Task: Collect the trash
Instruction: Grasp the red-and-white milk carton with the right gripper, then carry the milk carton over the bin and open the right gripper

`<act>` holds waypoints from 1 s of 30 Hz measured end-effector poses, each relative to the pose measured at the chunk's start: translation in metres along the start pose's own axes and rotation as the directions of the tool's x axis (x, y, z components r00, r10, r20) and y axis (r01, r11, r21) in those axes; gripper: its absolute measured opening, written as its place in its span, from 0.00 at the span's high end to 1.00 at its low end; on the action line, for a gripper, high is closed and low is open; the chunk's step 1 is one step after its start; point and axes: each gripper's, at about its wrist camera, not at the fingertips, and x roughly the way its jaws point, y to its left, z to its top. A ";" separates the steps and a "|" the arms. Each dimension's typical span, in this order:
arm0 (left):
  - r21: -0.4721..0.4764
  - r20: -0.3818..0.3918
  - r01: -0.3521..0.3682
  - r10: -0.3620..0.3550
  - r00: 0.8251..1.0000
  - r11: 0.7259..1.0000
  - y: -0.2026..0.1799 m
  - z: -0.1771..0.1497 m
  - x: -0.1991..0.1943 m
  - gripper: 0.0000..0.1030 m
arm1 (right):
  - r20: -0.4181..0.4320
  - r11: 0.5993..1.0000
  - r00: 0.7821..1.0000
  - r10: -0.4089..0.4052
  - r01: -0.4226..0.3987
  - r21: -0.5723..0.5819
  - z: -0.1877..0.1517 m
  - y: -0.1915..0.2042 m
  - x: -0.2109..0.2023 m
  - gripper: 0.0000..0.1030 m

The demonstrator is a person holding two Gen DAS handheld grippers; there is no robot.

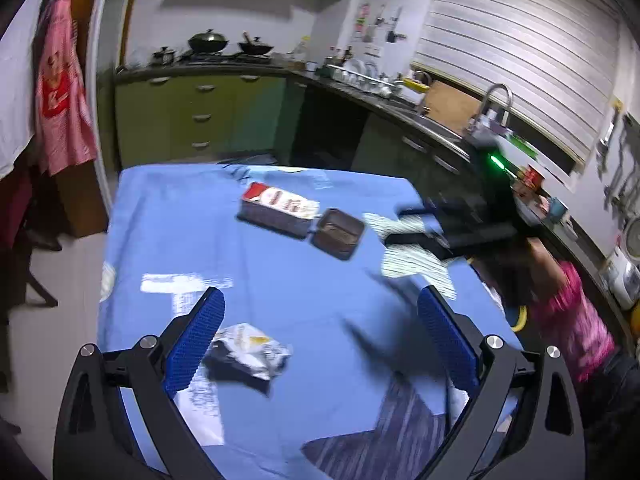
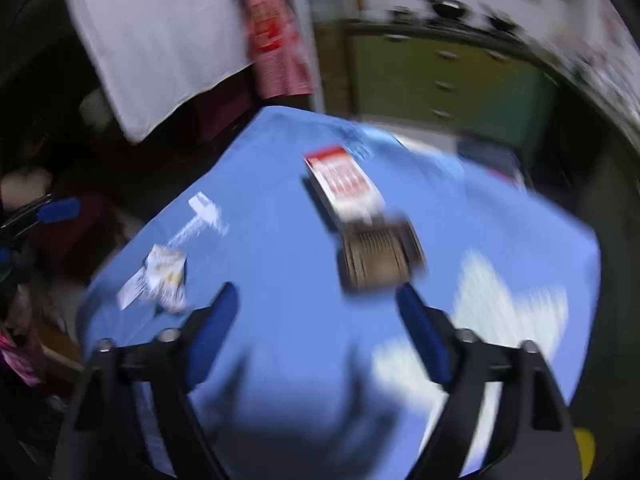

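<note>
Both my left gripper (image 1: 320, 340) and right gripper (image 2: 318, 336) gape empty; blur could misaim me past the crumpled white wrapper (image 1: 250, 350) near the blue-clothed table's (image 1: 280, 280) edge.

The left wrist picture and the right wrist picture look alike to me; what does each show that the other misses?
Only the left wrist view shows the sink tap, the slatted blind and a person's pink sleeve at the table's right edge.

Only the right wrist view shows a white cloth hanging at upper left.

Both share the blue tablecloth, the red-and-white box, the brown tray beside it, the crumpled wrapper, and each its own open, empty tongs: left, right.
</note>
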 end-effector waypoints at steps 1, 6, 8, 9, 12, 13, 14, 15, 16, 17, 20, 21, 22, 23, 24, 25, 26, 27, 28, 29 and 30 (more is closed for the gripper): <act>-0.004 -0.001 -0.006 0.006 1.000 1.000 0.005 0.000 0.001 0.07 | -0.017 0.999 1.000 -0.024 0.023 -0.038 0.023 -0.003 0.020 0.19; 0.003 -0.025 -0.020 0.020 0.999 1.000 0.013 0.000 0.014 0.07 | -0.169 0.993 0.986 0.004 -0.023 -0.111 0.079 -0.017 0.104 0.19; 0.010 -0.036 -0.024 0.024 0.999 1.000 0.016 0.001 0.021 0.07 | -0.197 0.991 0.980 -0.014 -0.012 -0.133 0.087 -0.020 0.126 0.19; 0.016 -0.039 -0.025 0.026 0.999 1.000 0.017 0.002 0.024 0.07 | -0.211 0.991 0.977 -0.018 -0.011 -0.134 0.091 -0.022 0.136 0.19; 0.022 -0.044 -0.021 0.022 0.999 1.000 0.020 0.005 0.032 0.07 | -0.238 0.990 0.971 -0.020 -0.013 -0.138 0.089 -0.022 0.151 0.20; 0.020 -0.046 -0.017 0.018 0.999 1.000 0.020 0.005 0.034 0.07 | -0.249 0.989 0.968 -0.033 -0.004 -0.147 0.088 -0.021 0.157 0.20; 0.019 -0.049 -0.010 0.011 0.999 1.000 0.021 0.005 0.037 0.07 | -0.263 0.988 0.964 -0.040 -0.001 -0.152 0.087 -0.021 0.161 0.24; 0.018 -0.051 -0.007 0.008 0.999 1.000 0.022 0.006 0.038 0.07 | -0.271 0.988 0.962 -0.040 -0.002 -0.155 0.086 -0.021 0.165 0.27; 0.017 -0.055 -0.004 0.005 0.998 1.000 0.022 0.005 0.041 0.07 | -0.273 0.988 0.961 -0.044 0.000 -0.157 0.088 -0.020 0.168 0.28; 0.017 -0.058 -0.003 0.004 0.998 1.000 0.022 0.005 0.042 0.07 | -0.277 0.987 0.959 -0.050 0.005 -0.161 0.087 -0.018 0.171 0.28; 0.022 -0.072 0.000 0.002 0.997 1.000 0.020 0.004 0.045 0.06 | -0.294 0.987 0.954 -0.054 0.006 -0.161 0.087 -0.017 0.181 0.47; 0.021 -0.075 -0.002 0.004 0.997 1.000 0.019 0.003 0.045 0.06 | -0.296 0.988 0.953 -0.059 0.012 -0.157 0.086 -0.016 0.182 0.49; 0.020 -0.078 -0.003 0.005 0.997 1.000 0.019 0.003 0.046 0.06 | -0.278 0.988 0.957 -0.076 0.034 -0.151 0.088 -0.016 0.180 0.50; 0.020 -0.080 -0.001 0.003 0.997 1.000 0.019 0.002 0.046 0.06 | -0.271 0.988 0.959 -0.078 0.038 -0.149 0.088 -0.015 0.179 0.51; 0.019 -0.079 -0.001 0.003 0.997 1.000 0.018 0.001 0.045 0.06 | -0.261 0.988 0.963 -0.073 0.035 -0.150 0.090 -0.012 0.177 0.51; 0.016 -0.077 -0.002 0.003 0.997 1.000 0.018 0.000 0.044 0.06 | -0.244 0.989 0.967 -0.068 0.033 -0.147 0.092 -0.008 0.172 0.51; 0.012 -0.076 -0.001 0.002 0.997 1.000 0.018 0.001 0.043 0.06 | -0.234 0.989 0.970 -0.060 0.027 -0.143 0.092 -0.004 0.167 0.51; 0.008 -0.075 0.001 0.000 0.997 1.000 0.019 0.000 0.042 0.06 | -0.226 0.990 0.973 -0.052 0.020 -0.139 0.093 0.000 0.162 0.51; 0.005 -0.075 0.002 -0.002 0.997 1.000 0.018 -0.001 0.041 0.06 | -0.209 0.991 0.977 -0.043 0.016 -0.130 0.094 0.004 0.153 0.51; 0.006 -0.074 0.004 -0.003 0.997 1.000 0.017 -0.001 0.040 0.06 | -0.190 0.993 0.981 -0.031 0.008 -0.118 0.095 0.007 0.143 0.51; 0.009 -0.074 0.003 -0.002 0.997 1.000 0.016 -0.001 0.039 0.06 | -0.166 0.995 0.986 -0.018 0.001 -0.103 0.095 0.010 0.131 0.51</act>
